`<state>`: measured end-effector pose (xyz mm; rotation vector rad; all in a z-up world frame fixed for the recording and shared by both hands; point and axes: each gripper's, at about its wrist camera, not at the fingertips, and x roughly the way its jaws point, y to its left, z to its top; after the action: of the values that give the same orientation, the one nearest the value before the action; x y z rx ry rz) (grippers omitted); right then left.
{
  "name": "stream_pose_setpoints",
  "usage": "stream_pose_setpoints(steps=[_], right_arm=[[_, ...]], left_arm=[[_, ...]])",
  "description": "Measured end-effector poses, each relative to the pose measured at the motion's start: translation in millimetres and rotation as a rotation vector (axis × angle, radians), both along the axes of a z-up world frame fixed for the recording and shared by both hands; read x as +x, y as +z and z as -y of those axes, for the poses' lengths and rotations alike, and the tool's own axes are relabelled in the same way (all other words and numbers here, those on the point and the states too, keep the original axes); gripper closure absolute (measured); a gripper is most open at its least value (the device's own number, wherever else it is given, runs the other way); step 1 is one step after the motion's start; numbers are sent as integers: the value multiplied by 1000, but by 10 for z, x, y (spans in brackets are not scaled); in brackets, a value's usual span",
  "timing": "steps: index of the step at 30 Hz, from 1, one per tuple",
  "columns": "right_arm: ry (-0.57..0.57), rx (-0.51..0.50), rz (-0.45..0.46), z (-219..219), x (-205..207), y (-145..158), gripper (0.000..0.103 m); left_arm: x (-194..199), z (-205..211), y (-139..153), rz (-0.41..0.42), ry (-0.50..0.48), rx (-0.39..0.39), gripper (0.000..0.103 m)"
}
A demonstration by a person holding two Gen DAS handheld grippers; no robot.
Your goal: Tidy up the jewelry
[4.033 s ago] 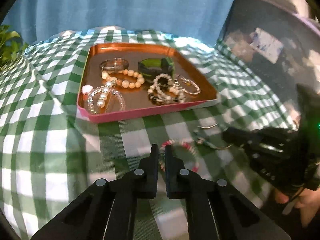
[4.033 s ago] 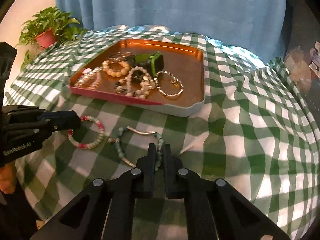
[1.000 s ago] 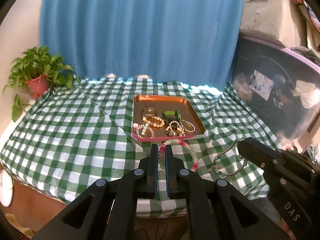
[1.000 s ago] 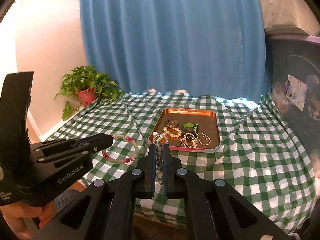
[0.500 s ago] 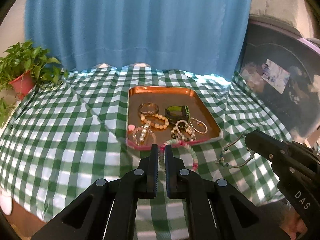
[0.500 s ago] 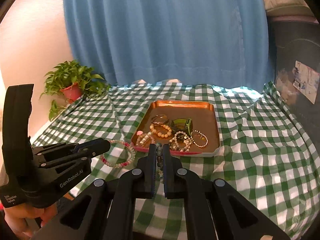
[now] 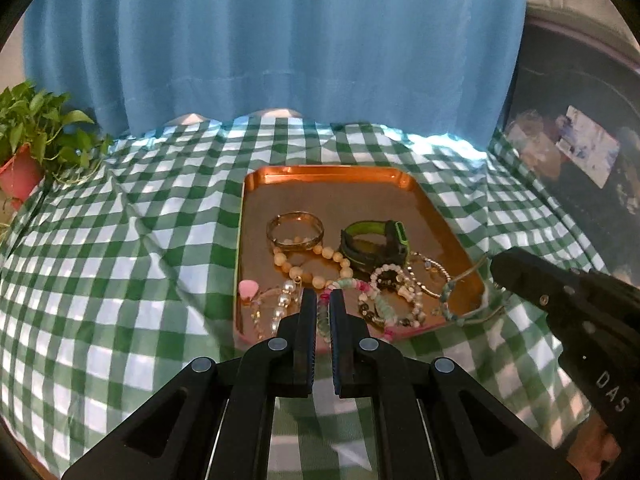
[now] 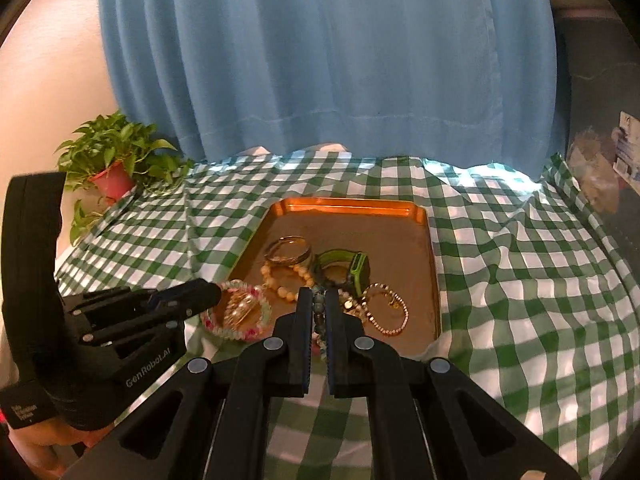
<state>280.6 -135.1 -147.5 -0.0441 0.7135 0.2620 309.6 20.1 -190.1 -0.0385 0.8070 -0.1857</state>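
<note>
Your left claw (image 7: 323, 312) is clenched on the pink, white and pale green beaded bracelet (image 7: 352, 286), its small round beads pinched between the ribbed black pads while the loop hangs out over the near edge of the copper tray (image 7: 324, 174). Your right claw (image 8: 319, 312) is clamped the same way on the grey-green beaded bracelet (image 8: 318, 300), a strand of dull round beads with a thin curved metal bar, which in the left view dangles at the tray's near right corner.

Inside the shiny, shallow, round-cornered tray lie a smooth gold bangle (image 7: 295, 229), a strand of large peach beads (image 7: 308, 266), a rubbery green and black watch band (image 7: 374, 245), a pearl piece with a pink heart (image 7: 262, 300) and a fine metal-bead bracelet (image 8: 386, 310), some tangled together. The tray sits on a wrinkled green and white checked cloth (image 7: 120, 240) over the table, with a blue curtain (image 7: 280, 40) behind and a leafy plant in a red pot (image 8: 114, 160) at the left.

Compared with a second ago, both claws have come forward and lower, so the tray looms much larger and both bracelets now hang at its near edge; four seconds ago both lay flat on the cloth
</note>
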Motion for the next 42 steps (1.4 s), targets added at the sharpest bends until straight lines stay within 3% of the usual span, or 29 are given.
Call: stream_pose_setpoints(steps=[13, 18, 22, 27, 28, 30, 31, 32, 33, 34, 37, 42], right_arm=[[-28, -29, -65, 166, 497, -500, 98], [-54, -57, -119, 247, 654, -748, 98], [-76, -37, -186, 355, 755, -945, 98], [-79, -61, -166, 348, 784, -970, 97], [-81, -55, -164, 356, 787, -968, 95], [-90, -41, -161, 379, 786, -963, 78], [-94, -38, -159, 381, 782, -961, 64], [-91, -34, -161, 374, 777, -960, 62], [-90, -35, -162, 365, 767, -954, 62], [-87, -37, -161, 352, 752, -944, 62], [-81, -42, -150, 318, 682, -897, 60], [-103, -19, -123, 316, 461, -724, 52]], left_arm=[[434, 120, -465, -53, -32, 19, 97], [584, 144, -714, -119, -30, 21, 97], [608, 151, -740, -110, -25, 20, 97], [622, 157, -762, -76, -16, 36, 94], [617, 160, -761, -71, -11, 39, 92], [600, 170, -757, -71, -9, 50, 85], [589, 181, -753, -74, -15, 54, 74], [576, 197, -748, -84, -26, 59, 66], [567, 208, -739, -92, -31, 61, 48], [543, 211, -723, -90, -30, 61, 39], [412, 221, -622, -63, -15, 69, 33], [183, 155, -421, -66, 15, 36, 33]])
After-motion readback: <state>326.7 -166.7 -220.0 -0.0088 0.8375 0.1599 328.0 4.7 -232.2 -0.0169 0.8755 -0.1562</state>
